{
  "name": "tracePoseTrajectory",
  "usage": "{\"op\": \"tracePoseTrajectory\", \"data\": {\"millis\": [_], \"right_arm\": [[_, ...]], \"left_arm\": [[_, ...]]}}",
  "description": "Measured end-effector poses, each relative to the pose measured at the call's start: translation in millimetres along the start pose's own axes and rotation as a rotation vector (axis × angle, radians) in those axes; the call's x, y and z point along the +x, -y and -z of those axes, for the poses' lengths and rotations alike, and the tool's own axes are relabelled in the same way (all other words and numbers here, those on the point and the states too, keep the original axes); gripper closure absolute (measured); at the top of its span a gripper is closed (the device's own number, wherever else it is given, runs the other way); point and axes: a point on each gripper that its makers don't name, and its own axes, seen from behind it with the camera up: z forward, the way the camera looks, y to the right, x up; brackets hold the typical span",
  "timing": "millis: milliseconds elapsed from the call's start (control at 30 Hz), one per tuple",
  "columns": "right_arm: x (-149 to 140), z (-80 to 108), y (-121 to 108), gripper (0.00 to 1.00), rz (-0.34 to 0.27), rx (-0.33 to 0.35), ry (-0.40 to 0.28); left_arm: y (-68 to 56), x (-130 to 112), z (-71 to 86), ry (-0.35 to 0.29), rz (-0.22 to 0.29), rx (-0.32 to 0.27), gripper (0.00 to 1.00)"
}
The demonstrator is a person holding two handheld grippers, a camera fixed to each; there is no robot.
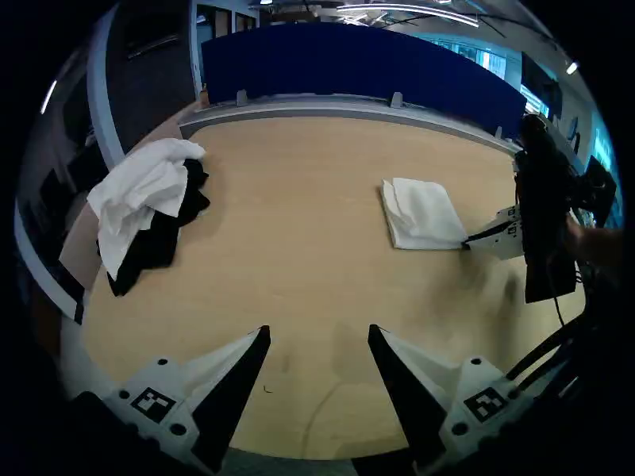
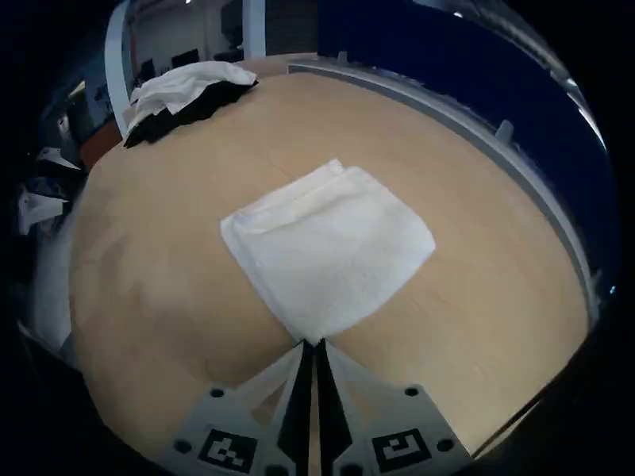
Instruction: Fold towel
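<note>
The folded towel [image 1: 421,213] lies flat on the pale wooden table [image 1: 317,159], a neat white square towards the right-hand side and well short of the blue partition [image 1: 357,63] along the far edge. In the right gripper view the folded towel [image 2: 329,246] sits turned like a diamond, with one corner pointing straight back at the camera and a fold line running across its upper part.

The right gripper [image 2: 312,343] has its two fingers pressed almost together, with only a thin dark slit between them, and the tips meet that near corner. The cloth tapers to a point right there, so the corner looks to be nipped between the tips, though the contact is too fine for me to be sure. From the left gripper view, the right gripper [image 1: 476,238] comes in low from the right, its white tips touching the towel's near right corner, with a person's hand [image 1: 597,247] behind it on the dark handle.

The left gripper [image 1: 317,329] hovers over bare table nearer the front edge, its fingers spread wide with nothing between them, well apart from the towel.

Over at the far left corner of the table sits a rumpled pile of cloths [image 1: 147,202], white on top of black. That pile of cloths [image 2: 186,91] is well away from the folded one.
</note>
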Motion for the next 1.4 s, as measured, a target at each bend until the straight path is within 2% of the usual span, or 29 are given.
{"op": "tracePoseTrajectory", "data": {"millis": [267,600,833,1100,1400], "right_arm": [[30,18.9,-8,0.97,0.046,-0.02,-0.056],[107,60.0,-25,0.97,0.101,-0.068,-0.17],[149,91.6,-30,0.97,0.143,-0.093,-0.242],[169,118.1,-40,0.97,0.141,-0.116,-0.284],[163,137.6,-61,0.97,0.109,-0.155,-0.295]], "left_arm": [[1.1,3,1.5,-0.009,0.002,0.0,0.09],[-0.4,15,4.4,-0.042,0.007,-0.002,0.08],[-2.0,21,6.4,-0.058,0.001,-0.006,0.09],[-4.4,28,7.2,-0.076,0.004,-0.013,0.08],[-13.6,37,7.2,-0.09,-0.014,-0.029,0.09]]}}
